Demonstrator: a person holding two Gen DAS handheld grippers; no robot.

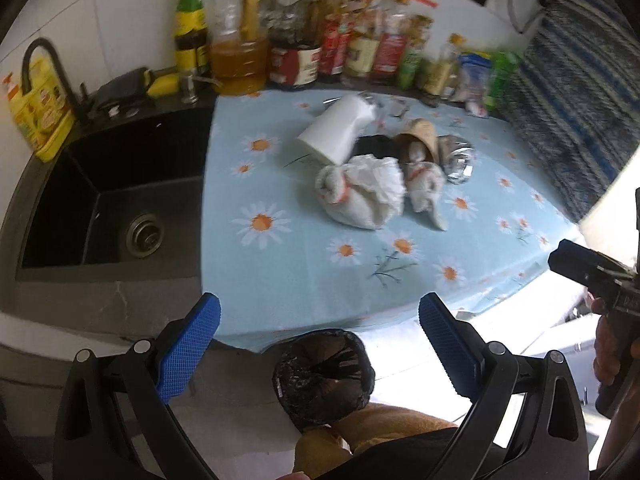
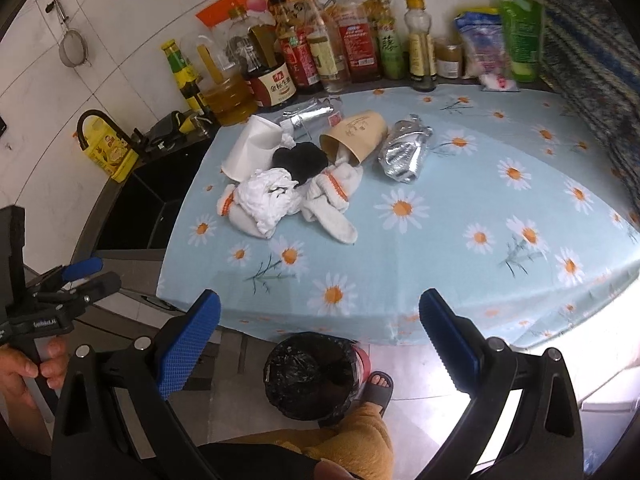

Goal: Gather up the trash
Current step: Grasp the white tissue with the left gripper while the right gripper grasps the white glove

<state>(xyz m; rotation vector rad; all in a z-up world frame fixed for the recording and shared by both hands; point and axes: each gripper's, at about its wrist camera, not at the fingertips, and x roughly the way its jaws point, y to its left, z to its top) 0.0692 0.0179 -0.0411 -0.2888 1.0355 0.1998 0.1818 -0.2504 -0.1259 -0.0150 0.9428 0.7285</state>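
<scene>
A heap of trash lies on the daisy tablecloth (image 2: 440, 248): a tipped white paper cup (image 2: 250, 148), a tipped brown paper cup (image 2: 356, 140), a crumpled white tissue (image 2: 268, 200), a black lump (image 2: 300, 160), white socks with orange bands (image 2: 332, 204) and crumpled foil wrappers (image 2: 404, 152). The heap also shows in the left wrist view (image 1: 360, 188). A bin lined with a black bag (image 2: 312, 376) stands on the floor below the table edge; it shows in the left view too (image 1: 324, 376). My left gripper (image 1: 318, 344) and right gripper (image 2: 320, 344) are open and empty, held above the bin, short of the table.
A black sink (image 1: 116, 204) with a faucet (image 1: 40, 64) lies left of the cloth. Bottles and packets (image 2: 340, 48) line the back wall. A striped cloth (image 2: 592, 52) hangs at the right. My leg and sandalled foot (image 2: 378, 388) are beside the bin.
</scene>
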